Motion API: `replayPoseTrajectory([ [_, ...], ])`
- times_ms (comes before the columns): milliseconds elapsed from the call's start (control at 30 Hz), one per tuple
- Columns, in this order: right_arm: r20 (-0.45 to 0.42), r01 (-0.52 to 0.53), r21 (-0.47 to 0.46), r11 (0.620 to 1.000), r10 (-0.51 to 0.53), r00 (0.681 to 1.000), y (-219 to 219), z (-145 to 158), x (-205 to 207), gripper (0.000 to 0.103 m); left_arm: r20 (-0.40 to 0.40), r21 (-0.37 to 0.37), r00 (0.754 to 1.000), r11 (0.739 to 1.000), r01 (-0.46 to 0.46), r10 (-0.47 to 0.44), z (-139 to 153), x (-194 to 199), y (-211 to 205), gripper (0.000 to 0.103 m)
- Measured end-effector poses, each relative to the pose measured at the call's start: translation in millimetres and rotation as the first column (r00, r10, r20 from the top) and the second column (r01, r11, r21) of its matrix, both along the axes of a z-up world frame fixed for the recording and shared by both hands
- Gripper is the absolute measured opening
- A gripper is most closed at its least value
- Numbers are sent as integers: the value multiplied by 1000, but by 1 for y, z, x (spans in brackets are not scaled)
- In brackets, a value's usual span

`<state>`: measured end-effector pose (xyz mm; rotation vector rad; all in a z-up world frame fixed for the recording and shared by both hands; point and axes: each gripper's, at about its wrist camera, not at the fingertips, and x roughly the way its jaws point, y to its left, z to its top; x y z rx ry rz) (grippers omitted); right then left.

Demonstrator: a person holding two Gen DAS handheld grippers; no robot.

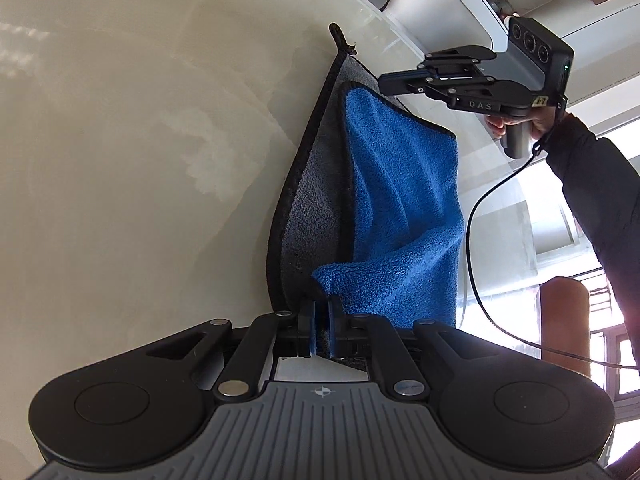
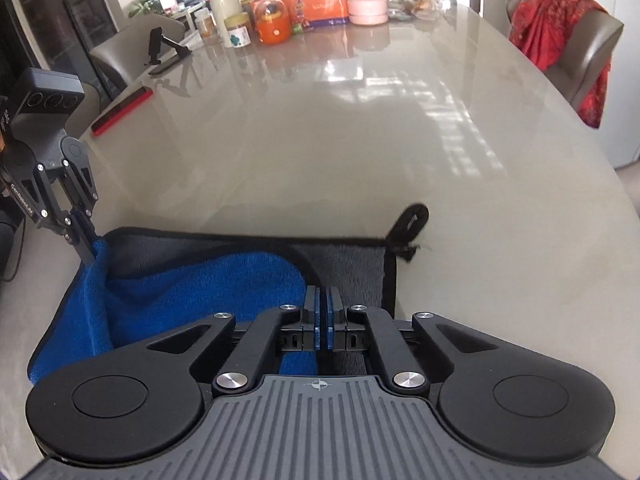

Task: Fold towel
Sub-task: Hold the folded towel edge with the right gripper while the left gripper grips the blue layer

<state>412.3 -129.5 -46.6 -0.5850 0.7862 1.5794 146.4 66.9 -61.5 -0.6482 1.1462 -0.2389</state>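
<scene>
- Blue and grey towel (image 1: 384, 200) lies on the shiny beige table (image 1: 140, 160) in the left wrist view, with its blue side folded up over the grey side.
- Right at the near end of the towel, the left gripper (image 1: 322, 320) pinches a blue corner between its two fingers, which are pressed close on the cloth.
- At the far end, the right gripper (image 1: 394, 82) sits at another blue corner. Its fingers look pressed together, but you cannot tell from here if cloth is between them.
- A hand (image 1: 520, 120) in a dark sleeve holds that gripper by its handle, reaching in from the right.
- In the right wrist view, the towel (image 2: 200, 280) lies flat just in front of the right gripper (image 2: 323, 308), near the close edge of the table (image 2: 360, 140).
- Its fingers are pressed together over the black edge of the blue flap.
- On the left, the left gripper (image 2: 90, 254) points down and holds up a blue corner, so the cloth makes a little tent.
- A black loop (image 2: 412, 220) sticks out from the far right corner of the towel.
</scene>
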Motion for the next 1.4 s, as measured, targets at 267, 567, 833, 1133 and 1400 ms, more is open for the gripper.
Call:
replayPoseTrajectory([
  [267,-42,-41,-18,999,40,998,15,-8,3,10,0,-5,1000,1000,16,-16,-1,2,-1,5],
  [567,-48,-61,-32,998,60,997,17,-7,1,30,11,16,999,999,44,-45,0,1,-5,5],
  [833,-7,-89,-48,995,89,996,17,-3,-13,9,4,21,999,999,49,-49,0,2,-8,5],
  [1133,93,24,55,998,-29,995,8,22,-5,7,37,72,998,996,51,-54,13,0,-13,5],
  [1400,150,103,43,994,-108,983,27,2,3,8,53,92,998,996,8,-13,21,-7,-8,5],
])
